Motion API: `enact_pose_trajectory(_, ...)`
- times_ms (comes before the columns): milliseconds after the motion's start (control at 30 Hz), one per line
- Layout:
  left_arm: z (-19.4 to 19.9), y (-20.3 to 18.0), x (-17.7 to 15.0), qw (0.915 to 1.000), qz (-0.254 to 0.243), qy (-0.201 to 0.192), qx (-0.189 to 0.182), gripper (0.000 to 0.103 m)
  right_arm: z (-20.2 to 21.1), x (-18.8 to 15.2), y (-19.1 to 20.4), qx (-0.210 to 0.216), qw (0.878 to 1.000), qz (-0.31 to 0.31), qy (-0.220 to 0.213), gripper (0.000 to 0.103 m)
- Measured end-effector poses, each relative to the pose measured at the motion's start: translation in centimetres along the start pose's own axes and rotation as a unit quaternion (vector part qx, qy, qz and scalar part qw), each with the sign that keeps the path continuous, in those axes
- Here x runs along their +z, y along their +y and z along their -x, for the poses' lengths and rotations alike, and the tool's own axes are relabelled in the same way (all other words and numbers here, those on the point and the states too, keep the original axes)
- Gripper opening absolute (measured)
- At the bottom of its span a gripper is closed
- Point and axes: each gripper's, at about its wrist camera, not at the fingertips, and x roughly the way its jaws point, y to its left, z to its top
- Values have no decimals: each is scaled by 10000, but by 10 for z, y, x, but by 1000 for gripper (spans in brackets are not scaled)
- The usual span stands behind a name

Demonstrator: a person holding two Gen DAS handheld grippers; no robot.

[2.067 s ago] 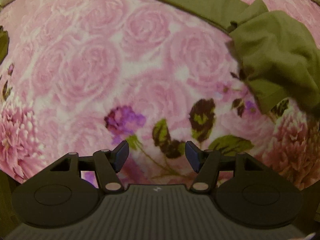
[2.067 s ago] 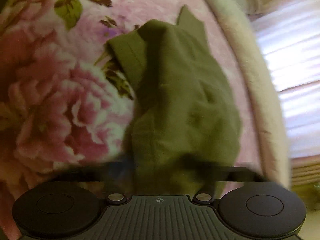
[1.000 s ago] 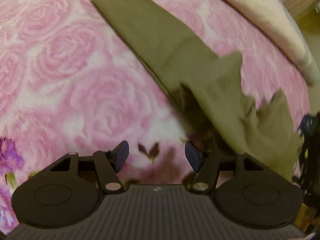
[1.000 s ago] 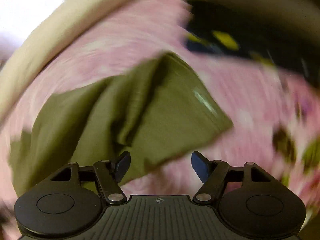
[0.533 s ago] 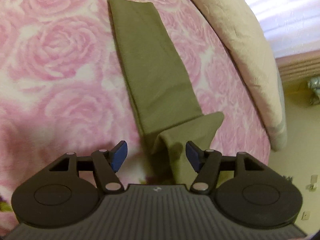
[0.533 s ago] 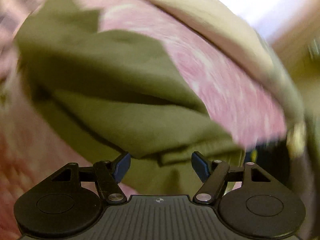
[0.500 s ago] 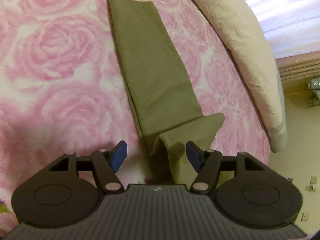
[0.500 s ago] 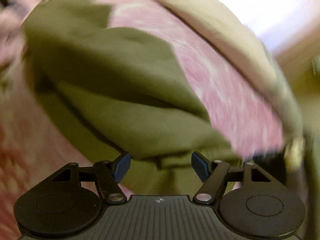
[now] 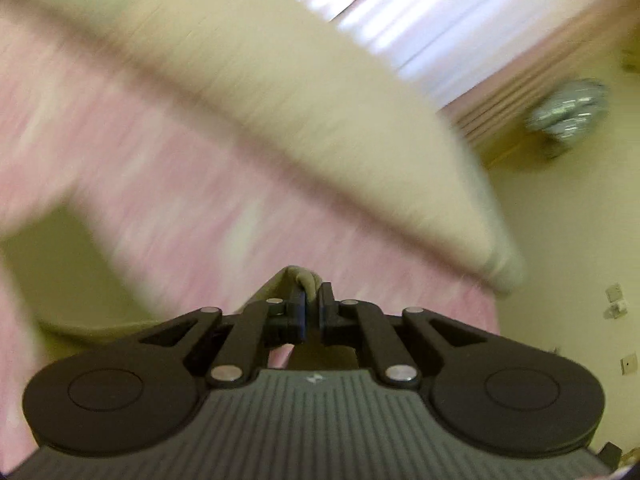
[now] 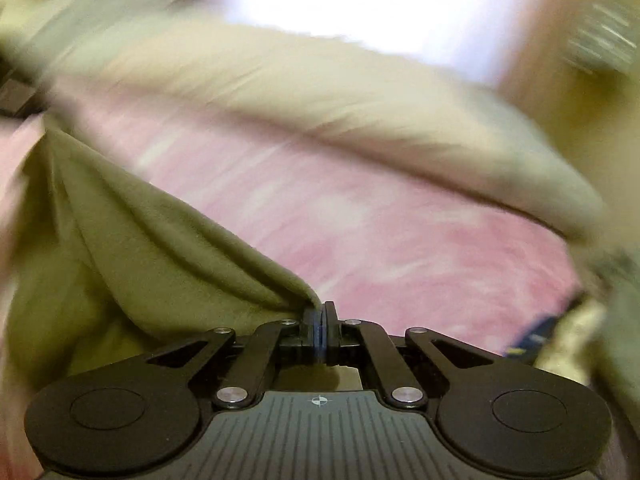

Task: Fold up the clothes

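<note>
Half a second ago both grippers stood wide open over the olive garment lying on the pink blanket; since then both have snapped closed on cloth and swung up toward the bed's far edge, so everything beyond the fingers is smeared with blur.

Left wrist view: the left gripper (image 9: 311, 300) has just been closing, and its jaws are now nearly together with a bunched fold of the garment (image 9: 306, 278) pinched between the pads, a small hump of cloth sticking up above the fingertips. More olive cloth shows as a blurred patch at the lower left. Behind it lies the blanket (image 9: 192, 200), then a cream quilt (image 9: 320, 120) running across the frame, and bright curtains (image 9: 420, 20) at the top. A shiny silver thing (image 9: 568, 108) sits on the floor at the right, too blurred to name.

Right wrist view: the right gripper (image 10: 320, 316) has also just been closing; its jaws are pressed fully together on a thin edge of the garment (image 10: 140, 240), which drapes away to the left in long folds above the blanket (image 10: 380, 232). The quilt (image 10: 320, 96) crosses behind.

No readable writing or brand anywhere; each gripper body carries only a small round mark.
</note>
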Motion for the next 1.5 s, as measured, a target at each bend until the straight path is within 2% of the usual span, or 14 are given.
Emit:
enact_pose_trajectory(33,-3,-11,9,9996,-203,-148,145,20,-4,7,-14,-68,9987,-510,15,0)
enact_pose_trajectory(100,-5,-28,20,9959,-560,-366,608,50,-12,21,-42,-203,9881,-1525,43,32)
enact_pose_trajectory(133,-2,-24,17,9946,-638,-357,739,58,-15,27,-55,-247,9796,-1994,54,76)
enact_pose_trajectory(167,1,-19,14,9934,-705,-337,845,58,-14,21,-61,-166,9736,-2277,42,85)
enact_pose_trajectory(267,12,33,-11,9896,-341,328,1357,58,-9,-11,-80,59,9515,-3052,384,85)
enact_pose_trajectory(367,28,106,-46,9697,654,937,2161,53,-1,-57,-97,91,9203,-3810,885,85)
enact_pose_trajectory(500,34,161,-71,9477,1632,994,2556,52,25,-125,-110,-208,8623,-4892,1290,85)
enact_pose_trajectory(700,-2,162,-75,9534,1790,672,2333,46,51,-182,-111,-438,8067,-5759,1248,85)
enact_pose_trajectory(800,-18,152,-75,9626,1255,776,2272,2,43,-188,-111,-318,7970,-5949,992,85)
enact_pose_trajectory(933,-2,149,-73,9681,898,614,2258,2,31,-192,-113,-351,7907,-6066,747,85)
enact_pose_trajectory(1000,28,150,-68,9672,654,402,2422,2,29,-188,-114,-263,7883,-6114,642,45)
enact_pose_trajectory(1033,43,150,-66,9661,529,291,2509,2,28,-186,-115,-202,7858,-6142,697,12)
enact_pose_trajectory(1233,149,173,-49,9463,184,-415,3200,2,45,-172,-111,-170,7965,-6011,636,6)
enact_pose_trajectory(1500,261,212,-52,9249,24,-568,3759,3,94,-155,-75,379,8061,-5823,984,6)
